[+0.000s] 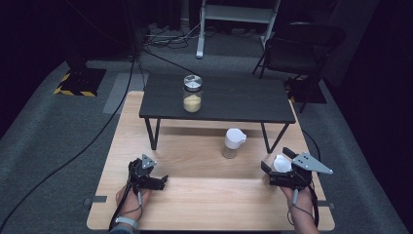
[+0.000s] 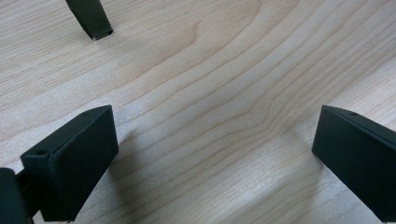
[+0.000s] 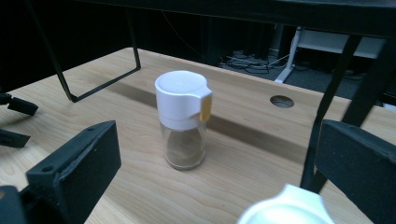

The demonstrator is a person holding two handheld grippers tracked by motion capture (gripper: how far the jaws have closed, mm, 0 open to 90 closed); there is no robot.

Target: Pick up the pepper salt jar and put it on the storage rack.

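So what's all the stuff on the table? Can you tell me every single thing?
Wooden table: one, light wood, under everything.
Small black table: one, standing on the wooden table's far half.
Glass jar: one, silver lid, yellowish contents, on the small black table.
Shaker: one, clear with white cap, on the wood in front of the black table.
White-capped container: one, by the right gripper, mostly hidden.
Folding chair: one, black, on the floor behind.
Left gripper: black, open.
Right gripper: black, open.
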